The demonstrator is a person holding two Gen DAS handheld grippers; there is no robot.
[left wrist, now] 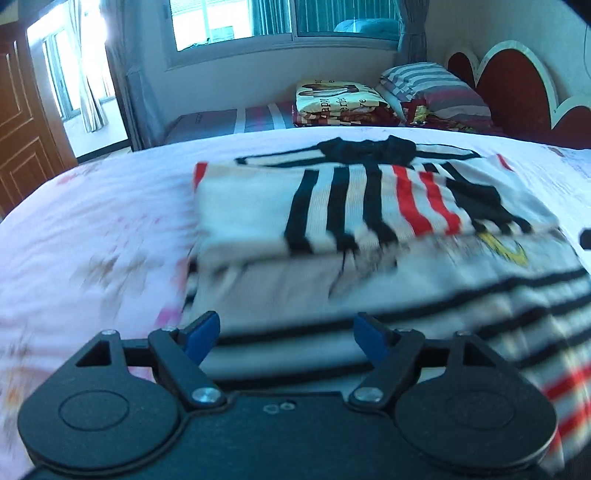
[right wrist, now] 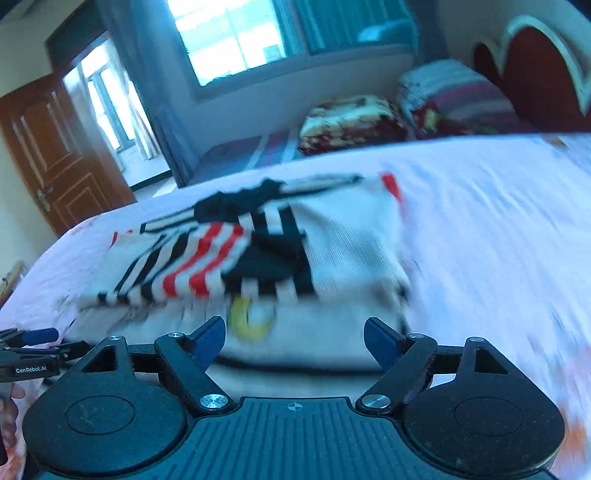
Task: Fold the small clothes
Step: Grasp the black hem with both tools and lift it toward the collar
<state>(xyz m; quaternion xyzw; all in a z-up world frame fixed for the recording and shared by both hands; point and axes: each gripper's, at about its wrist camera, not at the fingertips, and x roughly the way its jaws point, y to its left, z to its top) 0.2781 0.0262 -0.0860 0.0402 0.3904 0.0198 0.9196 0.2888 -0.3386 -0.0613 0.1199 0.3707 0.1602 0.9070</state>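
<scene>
A small white shirt [left wrist: 369,206] with black and red stripes and a dark collar lies partly folded on the bed, its sleeves folded in over the body. It also shows in the right wrist view [right wrist: 332,251], blurred. My left gripper [left wrist: 286,338] is open and empty, just above the shirt's near hem. My right gripper [right wrist: 295,341] is open and empty at the near edge of the shirt, by a yellow print [right wrist: 251,319]. The left gripper's fingertips [right wrist: 37,336] show at the left edge of the right wrist view.
The shirt lies on a pale pink floral bedsheet [left wrist: 92,236]. Folded blankets [left wrist: 340,101], a striped pillow [left wrist: 432,86] and a red headboard [left wrist: 517,85] are behind. A wooden door [right wrist: 55,155] and window [left wrist: 229,22] are at the back.
</scene>
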